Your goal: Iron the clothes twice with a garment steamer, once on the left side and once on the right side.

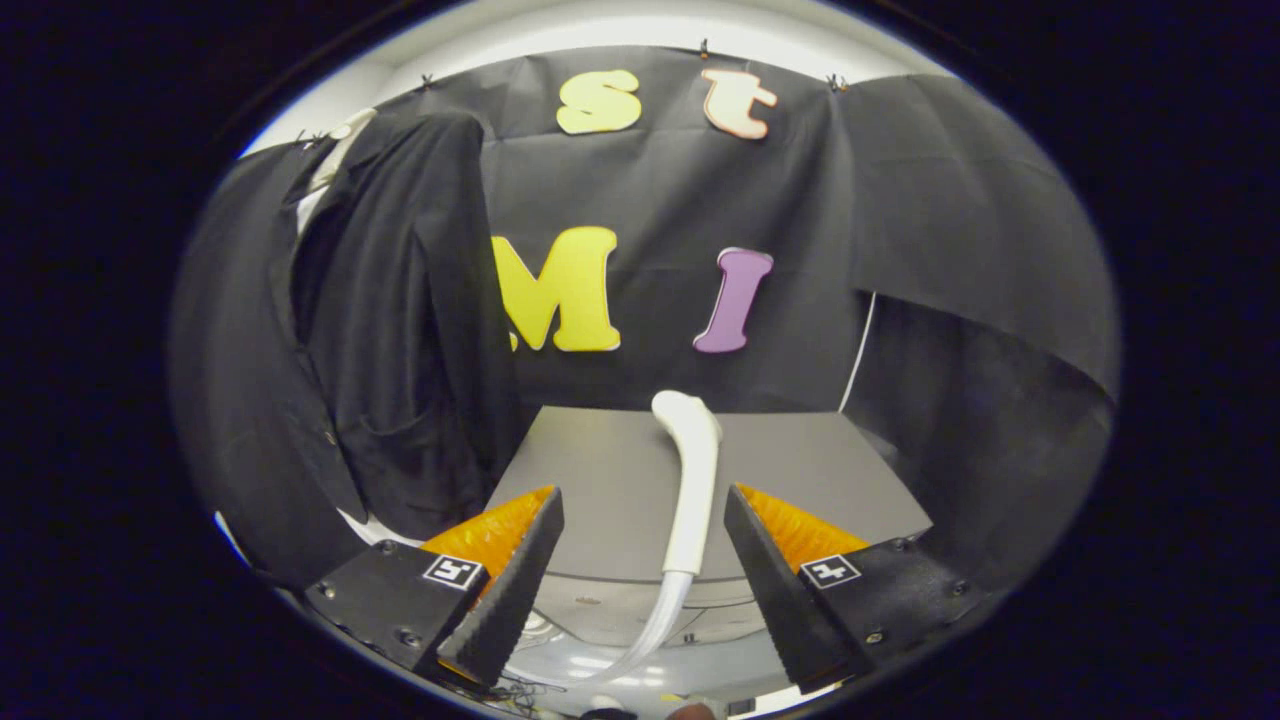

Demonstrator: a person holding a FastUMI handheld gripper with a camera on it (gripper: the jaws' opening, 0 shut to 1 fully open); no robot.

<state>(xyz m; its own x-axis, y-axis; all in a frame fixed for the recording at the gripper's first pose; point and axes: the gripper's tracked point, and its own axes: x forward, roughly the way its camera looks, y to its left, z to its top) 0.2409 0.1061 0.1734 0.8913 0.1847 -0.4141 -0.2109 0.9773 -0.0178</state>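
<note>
Gripper view, and here is the claw (644,585), fingers spread wide, nothing pinched between them. Standing right in that gap is the steamer head (690,480), a pale handle rising upright, its long axis running from six o'clock to twelve o'clock, nozzle end curling over toward eleven at the top. Neither finger touches it; there is clear space on both sides, a little more on the left finger's side. From its lower end the hose (640,630) sweeps down and off toward seven o'clock, passing under the left finger.

Behind the handle sits the grey surface (800,470), bare where it shows. And the garment, a dark jacket (390,330), hangs up at ten o'clock from the claw, well apart from the steamer, draping down past the surface's near left corner.

My read: the grasp comes first. The handle is dead ahead and vertical, so a straight push forward and a squeeze should take it. Then the swing goes up and left to the jacket.
</note>
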